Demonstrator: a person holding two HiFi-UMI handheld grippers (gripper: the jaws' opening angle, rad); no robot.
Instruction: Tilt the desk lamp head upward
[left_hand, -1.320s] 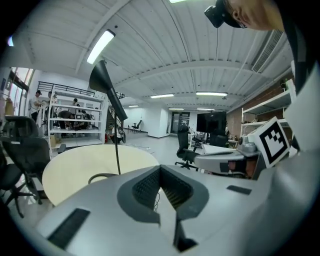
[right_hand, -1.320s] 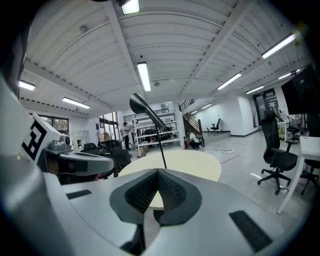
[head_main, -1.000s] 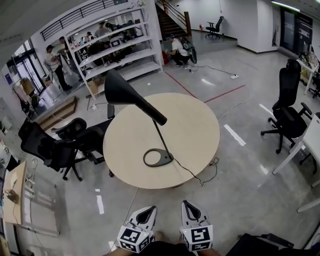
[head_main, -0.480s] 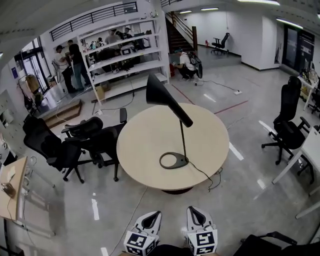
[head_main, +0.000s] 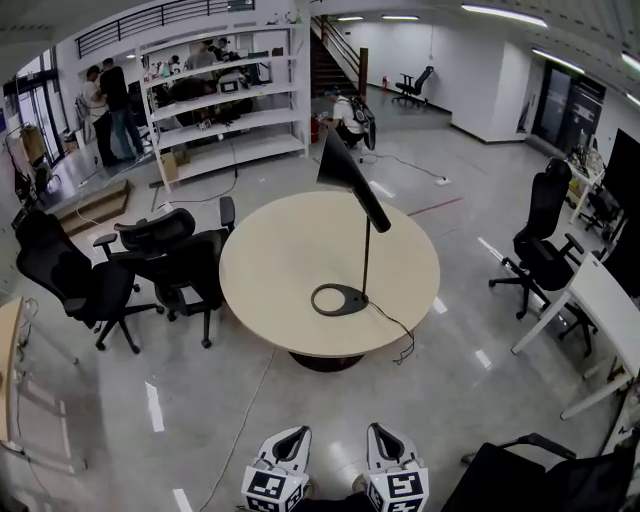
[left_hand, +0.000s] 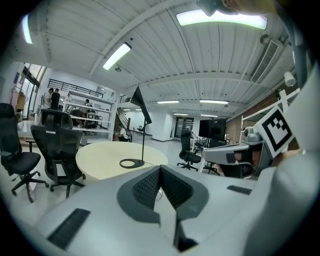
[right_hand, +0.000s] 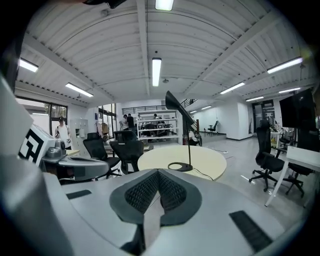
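At far left I see black office chairs (head_main: 165, 265) drawn up beside the round table (head_main: 265, 270). My left gripper (head_main: 296, 432) sits low at the near edge of the head view, well short of the table, jaws pressed together on nothing. The desk lamp (head_main: 372, 215) stands untouched on the table's right half, ring base (head_main: 352, 300) near the near edge, black cone lamp head (head_main: 340, 165) slanting atop the thin stem. Just right of the left one, my right gripper (head_main: 376, 432) is likewise closed and empty, and another black chair (head_main: 540, 245) stands well apart at far right.
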